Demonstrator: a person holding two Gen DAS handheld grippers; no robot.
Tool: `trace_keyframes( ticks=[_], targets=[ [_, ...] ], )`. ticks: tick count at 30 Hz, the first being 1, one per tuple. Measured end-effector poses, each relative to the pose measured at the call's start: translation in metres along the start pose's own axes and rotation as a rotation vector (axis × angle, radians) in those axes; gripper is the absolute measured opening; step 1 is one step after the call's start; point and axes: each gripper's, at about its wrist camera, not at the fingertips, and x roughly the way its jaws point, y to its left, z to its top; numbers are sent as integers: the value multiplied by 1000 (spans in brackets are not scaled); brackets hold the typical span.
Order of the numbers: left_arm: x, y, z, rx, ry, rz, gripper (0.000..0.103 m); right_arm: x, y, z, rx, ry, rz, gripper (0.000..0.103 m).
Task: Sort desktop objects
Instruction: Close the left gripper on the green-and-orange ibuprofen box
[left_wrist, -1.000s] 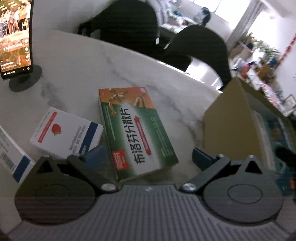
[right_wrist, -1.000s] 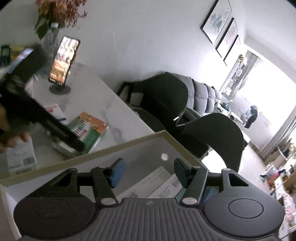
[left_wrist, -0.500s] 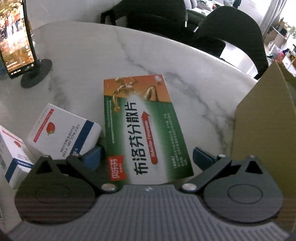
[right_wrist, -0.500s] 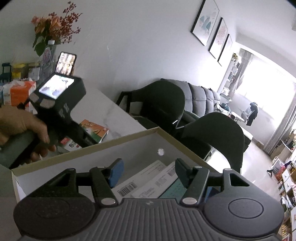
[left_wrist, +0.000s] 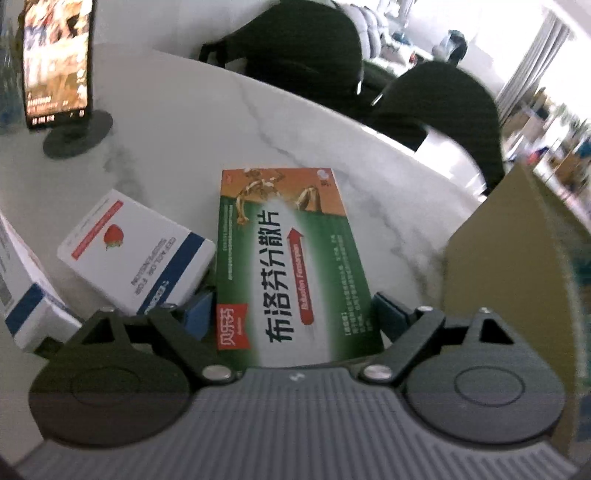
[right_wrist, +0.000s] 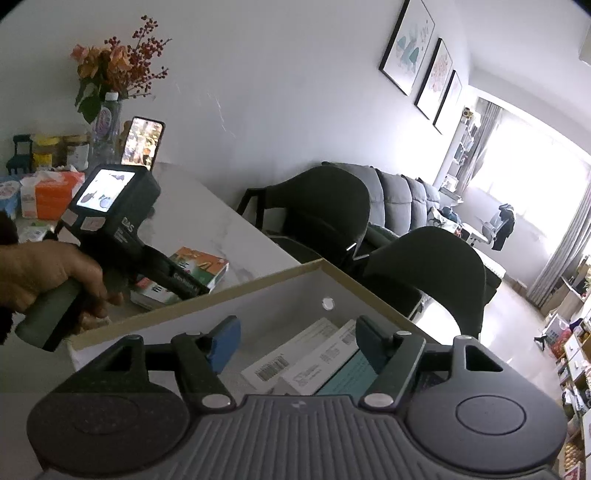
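green and orange flat cardboard medicine box with white chinese lettering: lies flat on the white grey-veined marble worktop, its near end between the blue pads of the left gripper. jaws of that gripper spread wide, a pad close on either side of the box; whether they touch it cannot be told. the same box shows in the right wrist view under the left tool.

white cardboard box with blue band and red strawberry mark: just beside the green box, on its left, lying flat.

white box with blue stripe: further left, at the frame edge, partly cut off.

open brown cardboard carton with white inside: to the right of the green box, holding flat white barcode-labelled packets. right gripper: held over the carton, jaws apart, nothing between them.

left hand: wrapped round the handle of the left tool.

lit smartphone on a round dark stand: far left of worktop, upright.

two black chairs: beyond the worktop's far edge.
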Motion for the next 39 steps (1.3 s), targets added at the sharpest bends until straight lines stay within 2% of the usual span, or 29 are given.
trace_keyframes(
  ticks=[6,12,22,28,34,39],
  targets=[
    [-26,11,-7,1,-63,-82,88,-12,8,13,64,11,40,77],
    [-42,20,-15,12,-81,-132,88,-15,17,25,159,36,93,77],
    [-61,39,-28,22,-124,-209,87,-12,25,30,421,117,223,77],
    [-71,51,-41,49,-122,-233,87,-14,41,27,524,137,257,77],
    [-79,55,-57,127,-120,-202,87,-28,56,22,607,93,330,78],
    [-79,54,-65,197,-94,-175,87,-42,71,18,612,60,319,80]
  ],
)
